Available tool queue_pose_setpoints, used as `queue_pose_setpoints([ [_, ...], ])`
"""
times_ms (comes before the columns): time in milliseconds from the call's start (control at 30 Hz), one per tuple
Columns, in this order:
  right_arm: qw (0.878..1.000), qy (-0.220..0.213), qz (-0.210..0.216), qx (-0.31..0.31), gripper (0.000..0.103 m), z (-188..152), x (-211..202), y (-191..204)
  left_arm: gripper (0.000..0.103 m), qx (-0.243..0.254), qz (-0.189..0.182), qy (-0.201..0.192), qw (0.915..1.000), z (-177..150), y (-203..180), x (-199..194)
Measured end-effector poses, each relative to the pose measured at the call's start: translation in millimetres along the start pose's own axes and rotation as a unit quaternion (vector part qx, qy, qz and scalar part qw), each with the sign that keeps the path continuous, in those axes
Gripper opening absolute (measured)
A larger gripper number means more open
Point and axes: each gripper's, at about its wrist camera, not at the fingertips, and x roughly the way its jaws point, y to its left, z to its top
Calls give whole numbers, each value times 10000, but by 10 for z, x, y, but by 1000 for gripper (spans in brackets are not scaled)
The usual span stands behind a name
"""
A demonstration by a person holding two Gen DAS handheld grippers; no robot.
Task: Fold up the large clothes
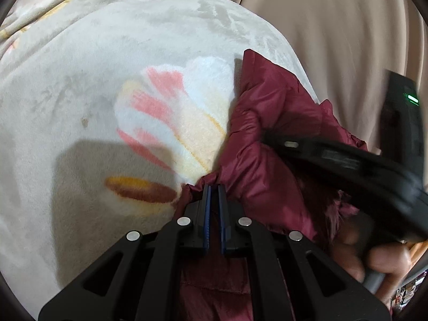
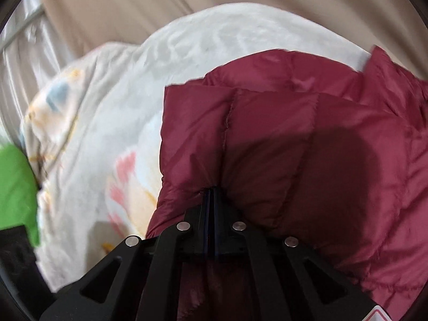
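A maroon quilted puffer jacket [image 1: 270, 139] lies bunched on a cream fleece blanket [image 1: 88, 75]. My left gripper [image 1: 214, 187] is shut on a gathered edge of the jacket. The other gripper's black body [image 1: 347, 160] reaches across the jacket at the right of the left wrist view. In the right wrist view the jacket [image 2: 307, 139] fills the right half, a folded panel raised over the blanket [image 2: 187, 42]. My right gripper [image 2: 212, 190] is shut on the jacket's fabric at a seam.
The blanket has a pink and yellow flower print [image 1: 182, 117]. Beige curtains [image 1: 334, 26] hang behind the bed. A bright green item [image 2: 16, 187] sits at the left edge of the right wrist view. A hand [image 1: 379, 262] holds the other gripper.
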Motion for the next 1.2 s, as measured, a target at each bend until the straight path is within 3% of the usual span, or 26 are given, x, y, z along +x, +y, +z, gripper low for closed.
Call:
queue_pose_setpoints([
  [100,9984,-552,-105,-93,4,-141,-661,-227,5,-226,-283,22,9993,8,87,-41],
  [167,9967,-784,-193,123,10,-310,-1127,-580,8,-297,-432,95,9986,17,117,-88],
  [233,9921,-1004,-675,342,25,-538,-1564,-1005,18,-270,-467,81,9985,37,104,-150],
  [300,9800,-1215,-1509,463,39,-854,-2007,-1442,30,-328,-536,89,9980,54,92,-195],
  [367,9704,-1259,-1935,704,46,-1107,-2299,-1822,41,-399,-574,194,9974,76,56,-190],
  [500,9671,-1063,-1841,1394,55,-1371,-2441,-2334,40,-261,-246,422,9985,92,-76,-67],
  [600,9708,-746,-1810,1387,52,-1348,-2221,-2427,34,92,195,425,9989,105,-252,-35],
  [633,9725,-682,-1800,1311,24,-1310,-2146,-2395,26,182,262,449,9985,112,-304,-22],
  [667,9734,-672,-1795,1259,8,-1276,-2112,-2357,16,215,327,447,9982,119,-325,-24],
  [700,9730,-916,-1754,1186,3,-1236,-2167,-2259,12,228,378,416,9982,133,-341,-28],
  [800,9654,-1823,-1599,960,2,-1168,-2586,-2073,6,374,509,242,9977,177,-391,-73],
  [867,9606,-1947,-1681,1054,2,-1180,-2663,-2168,3,508,679,239,9961,166,-392,4],
  [933,9637,-1444,-1791,1353,2,-1231,-2432,-2479,0,551,711,284,9955,115,-350,157],
  [967,9666,-935,-1794,1573,1,-1313,-2153,-2689,0,585,711,192,9956,106,-370,172],
  [1000,9688,-786,-1691,1632,1,-1375,-1992,-2767,0,624,740,173,9952,97,-392,174],
  [1100,9675,-932,-1603,1720,0,-1418,-2043,-2788,0,718,780,178,9942,102,-418,184],
  [1200,9640,-1009,-1650,1828,6,-1505,-2278,-2769,0,592,544,236,9965,112,-367,81],
])
